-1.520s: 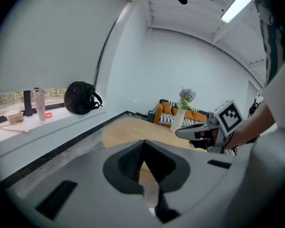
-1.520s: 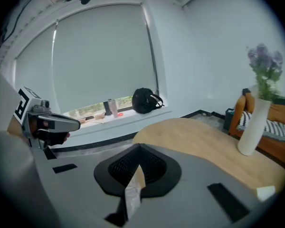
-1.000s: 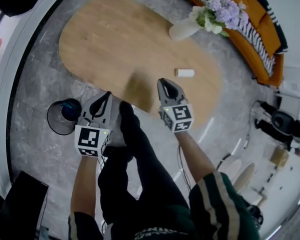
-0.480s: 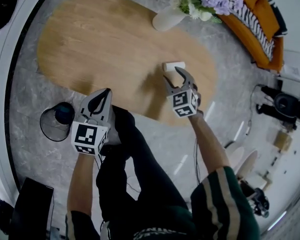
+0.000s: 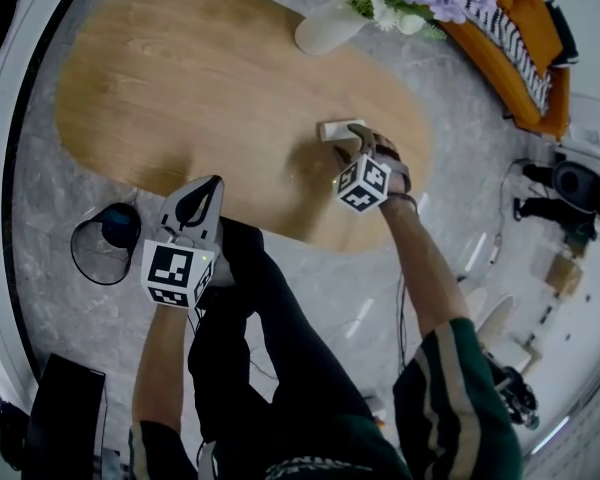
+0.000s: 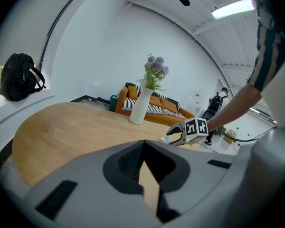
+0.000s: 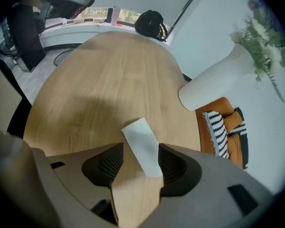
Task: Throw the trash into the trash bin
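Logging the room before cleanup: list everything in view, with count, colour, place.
table: 1, light wood, centre
paper scrap: 1, white, on table, right side
vase with flowers: 1, white, purple blooms, table's far end
sofa: 1, orange, beyond table
trash bin: 1, black wire, floor left of table
backpack: 1, black, ledge by wall
left gripper: 1, grey, fingers together, at table's near edge
right gripper: 1, grey, fingers just opening, paper scrap between them

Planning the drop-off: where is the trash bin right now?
In the head view, the trash bin stands on the floor at the left, off the wooden table's near edge, just left of the left claw.
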### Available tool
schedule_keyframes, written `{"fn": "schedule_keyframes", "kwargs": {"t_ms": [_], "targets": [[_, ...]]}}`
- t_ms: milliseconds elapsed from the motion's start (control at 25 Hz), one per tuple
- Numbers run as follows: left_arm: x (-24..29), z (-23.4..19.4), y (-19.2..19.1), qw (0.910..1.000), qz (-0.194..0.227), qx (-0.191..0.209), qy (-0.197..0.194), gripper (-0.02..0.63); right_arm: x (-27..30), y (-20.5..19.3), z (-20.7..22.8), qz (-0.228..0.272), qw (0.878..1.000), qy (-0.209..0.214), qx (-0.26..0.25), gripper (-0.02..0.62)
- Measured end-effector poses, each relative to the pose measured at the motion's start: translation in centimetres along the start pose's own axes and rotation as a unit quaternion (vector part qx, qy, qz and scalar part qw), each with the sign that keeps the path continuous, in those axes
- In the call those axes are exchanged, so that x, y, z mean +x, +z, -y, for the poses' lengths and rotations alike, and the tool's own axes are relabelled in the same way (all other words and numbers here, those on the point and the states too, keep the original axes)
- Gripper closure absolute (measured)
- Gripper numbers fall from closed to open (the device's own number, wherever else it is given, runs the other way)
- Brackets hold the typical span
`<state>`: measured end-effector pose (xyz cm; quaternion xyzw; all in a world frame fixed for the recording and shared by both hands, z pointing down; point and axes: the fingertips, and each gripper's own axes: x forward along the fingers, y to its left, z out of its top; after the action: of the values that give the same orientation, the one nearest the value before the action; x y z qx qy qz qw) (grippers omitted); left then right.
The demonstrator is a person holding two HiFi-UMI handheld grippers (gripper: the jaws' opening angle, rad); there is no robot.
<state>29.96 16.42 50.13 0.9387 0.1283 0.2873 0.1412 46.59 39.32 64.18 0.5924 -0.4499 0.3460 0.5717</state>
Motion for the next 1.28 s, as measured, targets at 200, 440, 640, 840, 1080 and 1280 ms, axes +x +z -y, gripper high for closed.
{"fn": "schedule_keyframes", "kwargs": {"t_ms": [200,440,640,840,1080,1280], "targets": [[0.3,-0.5,-0.5,1.0000,-0.002,-0.008,0.003,0.604,1.4,-0.3,0.8,-0.015,0.999,-0.010,-0.030,0.385],[-0.3,-1.2,-1.4,0.9998,-0.007,-0.016,0.012,0.605,2.0,0.3,1.5,-0.020,1.000,0.000,-0.017,0.389],[-0.8,-1.6,-1.7,0.9996,-0.006,-0.018,0.021,0.604,1.4,0.6,2.3,-0.011,1.000,-0.010,-0.006,0.429],[-2.3,-2.1,-1.6,0.9993,0.001,-0.019,0.033,0.604,0.1,2.4,2.9,0.022,0.999,-0.027,0.012,0.452],[-5.9,-3.3,-2.2,0.9975,0.007,-0.027,0.064,0.606,-1.0,6.6,1.8,0.051,0.998,-0.026,0.001,0.453],[-10.4,-5.1,-2.9,0.9941,0.023,-0.033,0.101,0.604,-1.9,11.5,-0.1,0.078,0.997,-0.020,-0.021,0.453]]}}
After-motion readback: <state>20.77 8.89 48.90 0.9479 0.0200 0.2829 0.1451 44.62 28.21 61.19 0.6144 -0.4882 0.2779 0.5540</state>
